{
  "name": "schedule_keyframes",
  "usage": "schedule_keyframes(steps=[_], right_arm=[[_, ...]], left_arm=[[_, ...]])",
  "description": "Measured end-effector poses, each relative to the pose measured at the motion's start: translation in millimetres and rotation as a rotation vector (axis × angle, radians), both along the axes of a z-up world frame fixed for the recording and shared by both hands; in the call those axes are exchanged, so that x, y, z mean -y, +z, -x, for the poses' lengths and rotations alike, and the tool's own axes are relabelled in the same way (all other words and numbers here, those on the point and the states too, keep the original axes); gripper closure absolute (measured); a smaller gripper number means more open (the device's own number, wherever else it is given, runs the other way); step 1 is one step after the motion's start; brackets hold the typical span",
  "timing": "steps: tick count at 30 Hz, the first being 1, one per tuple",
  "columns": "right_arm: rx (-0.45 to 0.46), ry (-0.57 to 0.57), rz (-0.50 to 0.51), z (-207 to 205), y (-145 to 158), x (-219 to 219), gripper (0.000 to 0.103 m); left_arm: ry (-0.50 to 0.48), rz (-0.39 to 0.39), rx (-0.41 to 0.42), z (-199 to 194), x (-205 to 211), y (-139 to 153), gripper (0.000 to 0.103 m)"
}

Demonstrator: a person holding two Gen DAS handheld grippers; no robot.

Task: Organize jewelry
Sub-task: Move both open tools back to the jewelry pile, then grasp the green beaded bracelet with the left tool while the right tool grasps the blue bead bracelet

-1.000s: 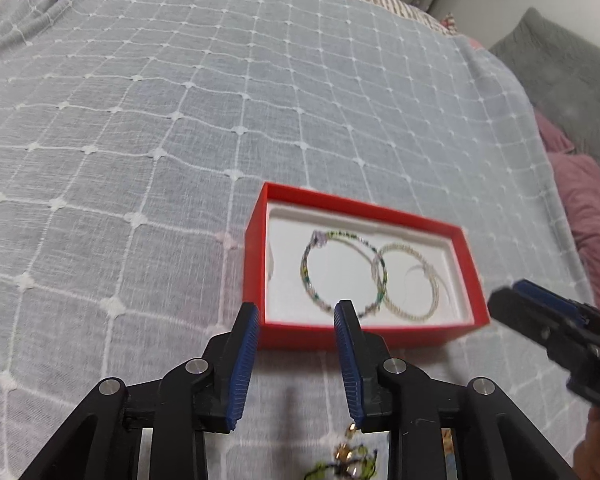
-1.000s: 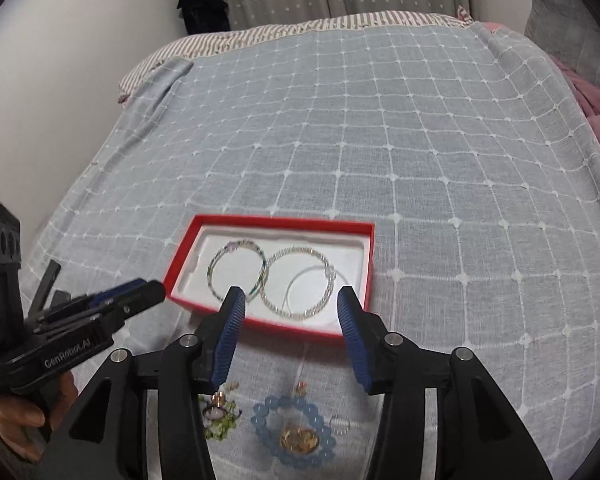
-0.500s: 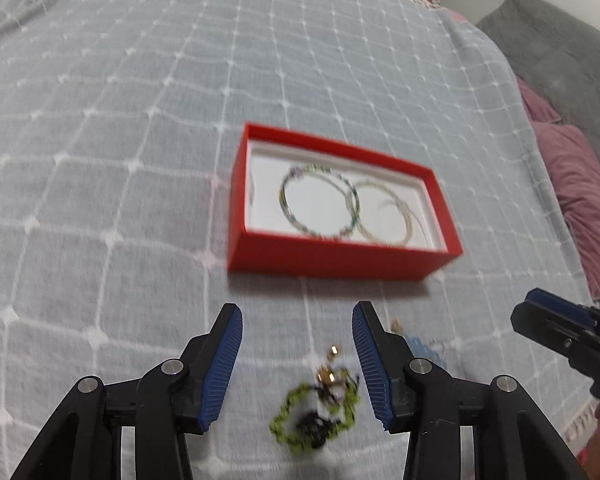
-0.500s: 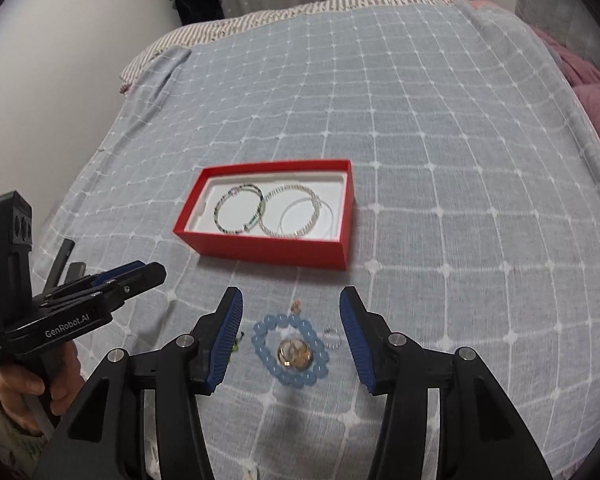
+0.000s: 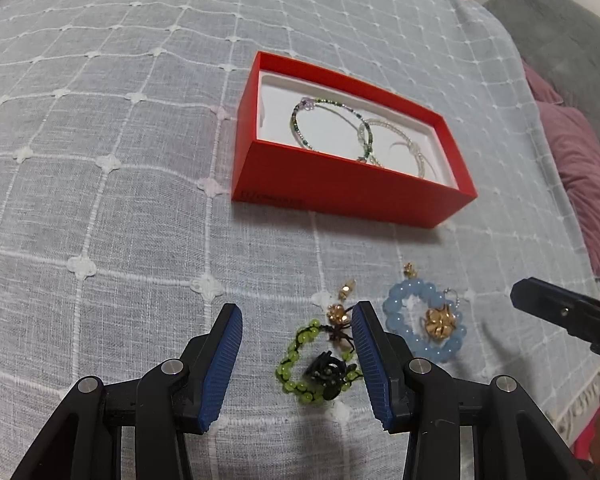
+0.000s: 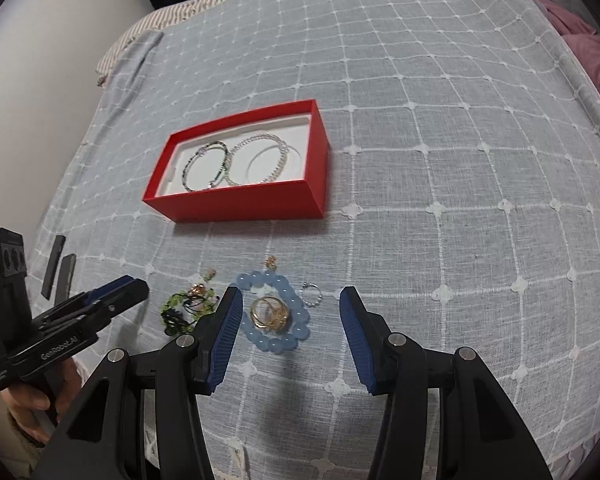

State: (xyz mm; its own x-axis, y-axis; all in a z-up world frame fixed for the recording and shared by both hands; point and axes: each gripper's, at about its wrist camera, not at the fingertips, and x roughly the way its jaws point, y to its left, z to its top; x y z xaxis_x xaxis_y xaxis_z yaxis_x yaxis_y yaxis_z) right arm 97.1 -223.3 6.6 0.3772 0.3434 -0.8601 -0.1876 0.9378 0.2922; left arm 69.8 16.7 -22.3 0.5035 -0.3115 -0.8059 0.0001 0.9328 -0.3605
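The red box (image 5: 352, 194) stands open on the grey checked bedspread (image 5: 100, 200), with a green beaded bracelet (image 5: 324, 128) and a pale beaded bracelet (image 5: 396, 144) inside; its near wall hides their lower parts. In front of the box lie a green bead bracelet (image 5: 300, 368), partly covered by the right finger of the left gripper (image 5: 296, 356), and a blue bead bracelet (image 6: 276, 316) around a gold ring (image 6: 269, 312). A small silver ring (image 6: 312, 294) is hard to make out. The left gripper is open and grips nothing. The right gripper (image 6: 290, 336) is open too, above the blue bracelet. A hand (image 6: 32, 404) is cut off at the edge.
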Motion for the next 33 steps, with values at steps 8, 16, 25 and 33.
schedule_keyframes(steps=[8,16,25,33], right_arm=[[-0.011,-0.008,0.002,0.1,-6.0,3.0,0.05],[-0.033,-0.021,-0.011,-0.2,-12.6,4.6,0.05],[-0.068,-0.038,-0.024,-1.2,-22.2,6.5,0.061],[-0.071,-0.039,-0.036,-2.4,-25.0,6.2,0.07]], left_arm=[[0.011,-0.008,-0.024,3.2,-3.3,-7.3,0.055],[0.012,-0.016,-0.034,3.1,-4.8,-8.7,0.055],[0.013,-0.008,-0.05,0.8,-3.1,-15.0,0.055],[-0.003,0.039,-0.083,-0.7,0.3,-24.7,0.077]])
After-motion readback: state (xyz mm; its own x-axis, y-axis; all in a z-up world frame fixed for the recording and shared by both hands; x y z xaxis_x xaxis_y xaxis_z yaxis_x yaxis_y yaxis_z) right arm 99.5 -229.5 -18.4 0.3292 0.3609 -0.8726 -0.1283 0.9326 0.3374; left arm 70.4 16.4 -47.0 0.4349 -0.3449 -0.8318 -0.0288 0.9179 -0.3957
